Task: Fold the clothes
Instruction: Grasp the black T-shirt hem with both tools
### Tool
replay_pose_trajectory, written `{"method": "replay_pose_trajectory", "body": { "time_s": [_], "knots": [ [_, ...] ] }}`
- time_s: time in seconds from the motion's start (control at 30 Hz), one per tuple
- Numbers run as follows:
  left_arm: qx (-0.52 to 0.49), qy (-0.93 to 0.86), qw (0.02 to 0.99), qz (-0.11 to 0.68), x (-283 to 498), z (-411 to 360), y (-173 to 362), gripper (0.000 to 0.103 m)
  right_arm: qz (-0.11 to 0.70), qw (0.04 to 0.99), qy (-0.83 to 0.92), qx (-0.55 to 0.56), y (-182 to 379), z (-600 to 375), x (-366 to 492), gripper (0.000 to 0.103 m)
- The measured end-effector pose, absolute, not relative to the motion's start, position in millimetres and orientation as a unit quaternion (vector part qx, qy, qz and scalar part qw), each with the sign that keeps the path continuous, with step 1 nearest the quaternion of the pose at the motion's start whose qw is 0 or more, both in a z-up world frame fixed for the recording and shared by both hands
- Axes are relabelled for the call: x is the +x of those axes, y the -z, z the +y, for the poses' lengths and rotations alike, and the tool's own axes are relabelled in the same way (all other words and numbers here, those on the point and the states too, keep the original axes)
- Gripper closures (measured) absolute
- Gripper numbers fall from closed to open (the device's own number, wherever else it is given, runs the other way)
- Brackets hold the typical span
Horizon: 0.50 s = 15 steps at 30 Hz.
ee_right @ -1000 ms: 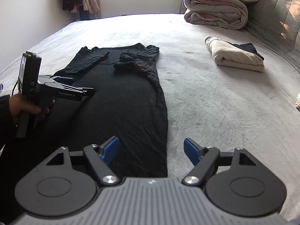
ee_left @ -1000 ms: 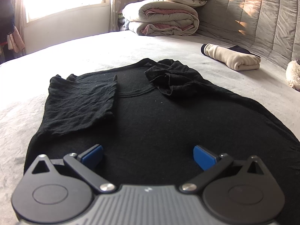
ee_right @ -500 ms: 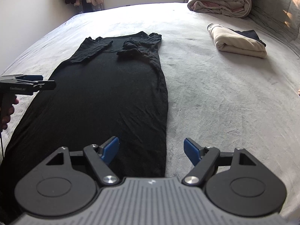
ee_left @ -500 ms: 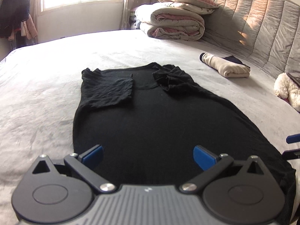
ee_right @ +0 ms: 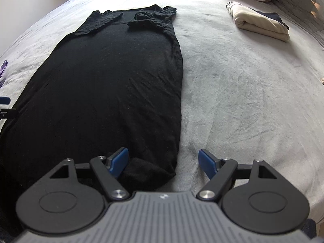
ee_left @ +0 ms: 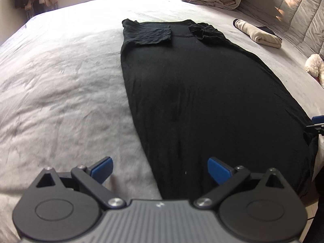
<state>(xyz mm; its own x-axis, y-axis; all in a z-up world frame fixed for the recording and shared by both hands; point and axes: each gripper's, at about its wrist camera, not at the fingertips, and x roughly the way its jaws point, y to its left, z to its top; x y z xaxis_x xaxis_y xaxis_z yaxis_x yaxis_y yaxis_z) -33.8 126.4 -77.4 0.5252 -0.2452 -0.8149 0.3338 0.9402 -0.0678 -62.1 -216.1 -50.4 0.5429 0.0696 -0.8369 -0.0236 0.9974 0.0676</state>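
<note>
We are sliding our left tool [ee_left: 160,171] back from the sleeves to the bottom corner of the black dress [ee_left: 202,93]. Our right tool [ee_right: 163,163] is waiting at the other corner. Both tools are spread wide, pinching nothing. The dress is lying flat on the gray bed [ee_left: 60,93], ready for folding up.

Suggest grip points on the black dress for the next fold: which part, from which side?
Probably the two hem corners of the black dress. It lies flat and lengthwise on the bed, sleeves already folded in, hem at the near edge. Each open tongs, left and right, straddles one side edge there; come down from the near end.
</note>
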Motion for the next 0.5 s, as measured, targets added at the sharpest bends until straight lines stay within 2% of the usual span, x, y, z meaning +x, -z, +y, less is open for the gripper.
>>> {"method": "replay_pose_trajectory", "body": {
  "time_s": [0.2,0.5],
  "knots": [
    [0.032,0.169,0.863,0.474,-59.1,142.4,79.1,0.008,0.491,0.87,-0.029,0.027,51.8,-217.3,-74.7,0.024],
    [0.016,0.184,0.843,0.506,-75.2,162.6,71.7,0.027,0.513,0.857,-0.033,0.035,46.1,-224.5,-95.0,0.027]
  ]
}}
